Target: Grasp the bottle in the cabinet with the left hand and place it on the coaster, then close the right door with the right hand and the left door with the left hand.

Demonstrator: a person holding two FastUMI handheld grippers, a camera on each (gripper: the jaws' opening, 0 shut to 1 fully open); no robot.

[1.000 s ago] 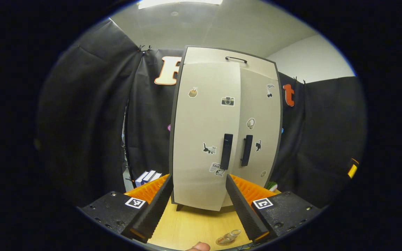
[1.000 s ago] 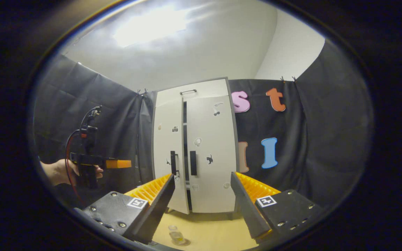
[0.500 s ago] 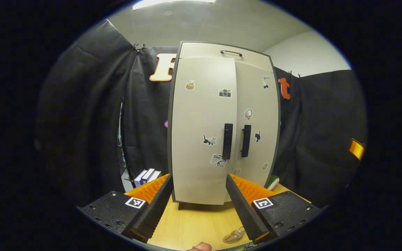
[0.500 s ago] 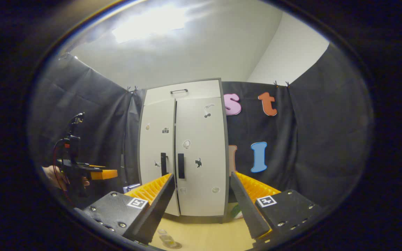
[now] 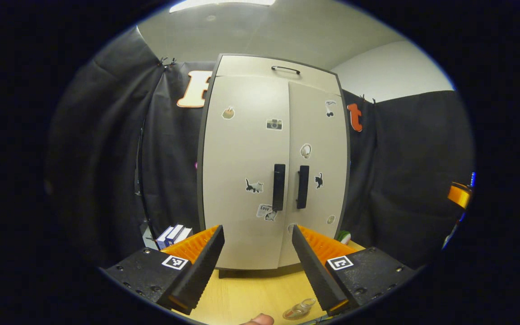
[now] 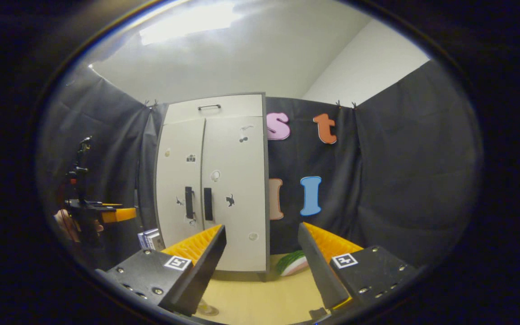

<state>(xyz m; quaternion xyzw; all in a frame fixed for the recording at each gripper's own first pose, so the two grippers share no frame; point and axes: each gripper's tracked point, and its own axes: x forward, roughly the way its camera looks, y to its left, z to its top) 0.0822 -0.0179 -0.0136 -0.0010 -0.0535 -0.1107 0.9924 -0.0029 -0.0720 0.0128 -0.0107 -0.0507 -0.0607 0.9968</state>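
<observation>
Left gripper view, left to right: small stack of books (image 5: 173, 234), white and blue spines, at the cabinet's left foot against the black cloth wall. Cabinet (image 5: 272, 67) is tall, flat matte beige panels with a dark edge band, a thin wire handle on the top panel. Left door (image 5: 242, 153) and right door (image 5: 318, 135) both sit flush, narrow seam between them, each with a black vertical bar handle beside the seam; small stickers dotted over both. Left gripper (image 5: 257, 271) is low in front of the doors, jaws spread wide, nothing between them; ribbed inner finger faces, square marker tags on the black bodies. Wooden table (image 5: 246, 293), pale grain. Bottle (image 5: 304, 305) is clear, small, standing on the round clear coaster (image 5: 290, 314) on the table, just inside the gripper's right-hand finger. A green rounded object (image 5: 344, 235) sits at the cabinet's right foot.

Right gripper view: left gripper (image 6: 106, 215) at far left, held by a hand (image 6: 63, 223), well clear of the cabinet; can't tell its jaw gap from here. Both doors flush here too. Right gripper (image 6: 262, 271) jaws wide apart, empty, held back from the cabinet.
</observation>
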